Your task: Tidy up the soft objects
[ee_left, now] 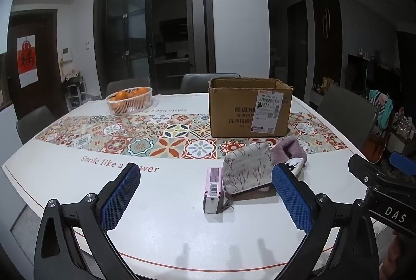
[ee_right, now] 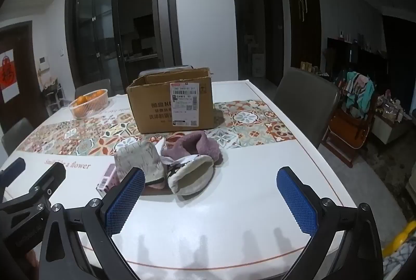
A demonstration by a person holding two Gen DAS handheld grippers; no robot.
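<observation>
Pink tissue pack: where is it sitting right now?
In the left wrist view the pink tissue pack lies on the white table, against the left side of the floral pouch, nearer than the cardboard box.

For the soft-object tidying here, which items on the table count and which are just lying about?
Job items:
- floral grey fabric pouch
- fuzzy purple slipper
- cream fleece-lined slipper
- open brown cardboard box, probably the bin

Lying about:
- small pink rectangular packet
- white plastic basket of oranges
</observation>
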